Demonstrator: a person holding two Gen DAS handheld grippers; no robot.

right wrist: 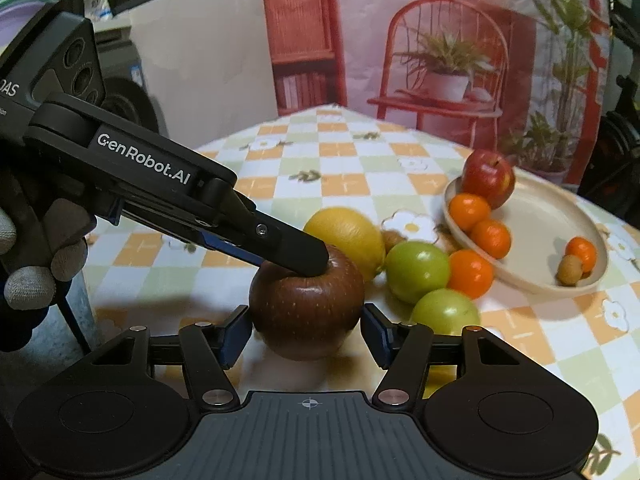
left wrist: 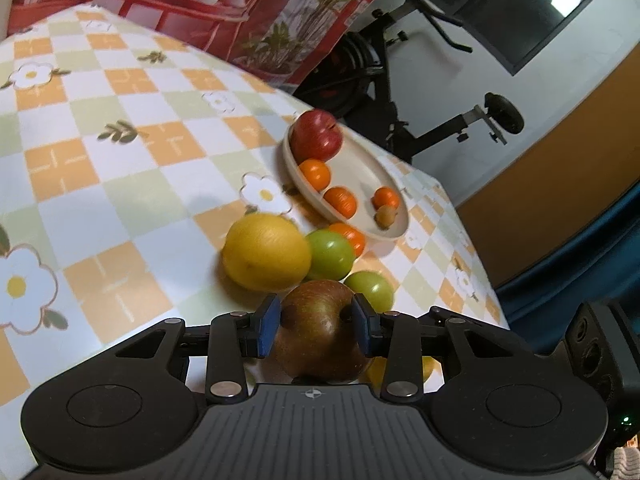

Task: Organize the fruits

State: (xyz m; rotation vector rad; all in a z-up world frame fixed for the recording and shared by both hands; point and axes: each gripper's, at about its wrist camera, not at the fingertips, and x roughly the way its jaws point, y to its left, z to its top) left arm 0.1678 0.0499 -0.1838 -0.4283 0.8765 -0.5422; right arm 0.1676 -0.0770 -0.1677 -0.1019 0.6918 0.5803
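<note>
Left gripper [left wrist: 316, 322] clamped on a dark russet apple [left wrist: 320, 336], blue pads [left wrist: 267, 326] pressed against its sides, near the front edge of the checked surface [left wrist: 120, 128]. Seen from the right wrist: the same apple [right wrist: 306, 312] resting on the surface, the left gripper [right wrist: 308, 258] reaching in from the left with its fingertips at the stem hollow, held by a gloved hand [right wrist: 32, 264]. Right gripper [right wrist: 306, 330] apart, pads just beside the apple's flanks; contact cannot be told.

Just behind the apple: a yellow lemon [left wrist: 266, 258], two green apples [left wrist: 330, 254] [left wrist: 368, 290] and an orange mandarin [left wrist: 352, 236], huddled together. Beyond them, toward the surface's far right edge, a cream oval plate [left wrist: 360, 168] holding a red apple [left wrist: 316, 134], three mandarins and one small brown fruit [left wrist: 386, 216].

Only in the left wrist view: an exercise bike [left wrist: 400, 80] past the surface's far edge and a dark screen [left wrist: 520, 12] on the wall. Only in the right wrist view: a small brown fruit [right wrist: 390, 236] on the surface behind the lemon.
</note>
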